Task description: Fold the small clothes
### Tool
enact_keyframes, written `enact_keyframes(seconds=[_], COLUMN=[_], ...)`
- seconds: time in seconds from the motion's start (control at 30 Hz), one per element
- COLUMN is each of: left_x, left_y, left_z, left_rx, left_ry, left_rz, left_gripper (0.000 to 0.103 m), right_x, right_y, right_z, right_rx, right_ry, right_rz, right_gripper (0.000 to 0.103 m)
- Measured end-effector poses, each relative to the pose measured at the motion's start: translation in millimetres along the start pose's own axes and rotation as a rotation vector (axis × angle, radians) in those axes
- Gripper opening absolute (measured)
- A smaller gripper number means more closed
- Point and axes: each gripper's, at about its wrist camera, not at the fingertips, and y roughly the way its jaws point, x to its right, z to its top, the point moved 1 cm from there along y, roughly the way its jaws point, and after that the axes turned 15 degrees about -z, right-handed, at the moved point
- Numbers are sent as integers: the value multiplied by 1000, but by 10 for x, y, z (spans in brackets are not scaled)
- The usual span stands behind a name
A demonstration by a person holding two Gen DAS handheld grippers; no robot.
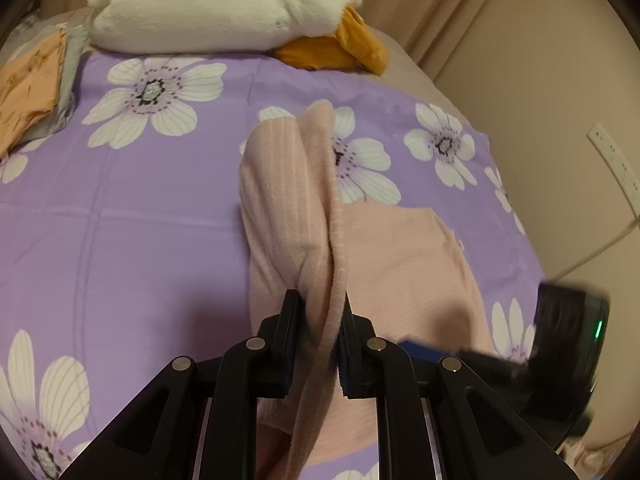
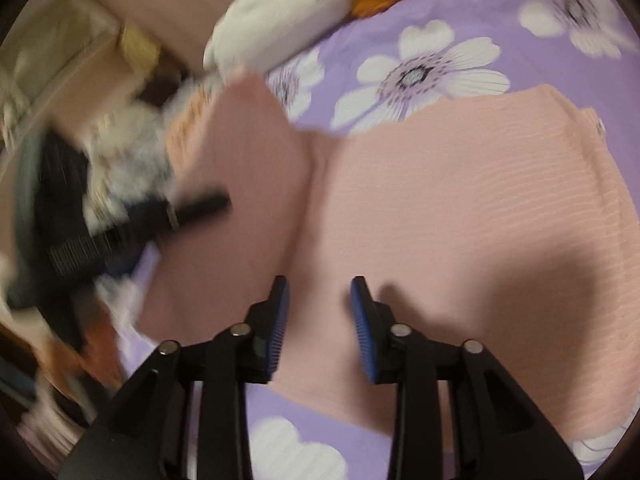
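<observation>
Cloth fills both of your views: a pink ribbed garment (image 1: 404, 256) lies on the purple flowered sheet (image 1: 132, 208). Your left gripper (image 1: 320, 300) is clamped on a bunched fold of it, and the fabric rises from the jaws and drapes ahead of them, a lifted flap standing just beyond the fingertips. Your right gripper (image 2: 320, 284) hangs over the flat part of the garment (image 2: 460, 208) with its jaws apart and nothing between the blue pads (image 2: 366, 332); the cloth lies below them. Far ahead of your left gripper rests a white plush toy (image 1: 216, 8) with orange feet, and off to its left some folded clothes (image 1: 32, 80).
</observation>
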Motion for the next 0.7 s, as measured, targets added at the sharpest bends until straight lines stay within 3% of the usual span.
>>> enact_keyframes(seconds=[0.2,0.37,0.4,0.43,0.47,0.57,0.7], left_x=[106,154,161,160,162,175,260], left_y=[180,292,309,316,320,303,221], left_z=[-12,-43,-49,-55,-60,-72,-106], left_rx=[-42,-76,-83,-87,-91,-98,-92], left_ry=[31,52,56,58,60,55,69], left_rz=[21,30,34,35,36,25,1], left_gripper=[15,15,15,15,15,15,15], right_x=[107,-64,-121,-159,-155,-143,-37], right_y=[68,298,280,280,290,325,299], right_z=[328,501,481,495,535,595,635], right_rx=[7,-59,-62,-58,-61,-58,-31], right_ry=[215,206,190,174,159,127,137], right_rz=[262,236,220,203,186,138,109], right_gripper=[61,62,59,43,21,13,11])
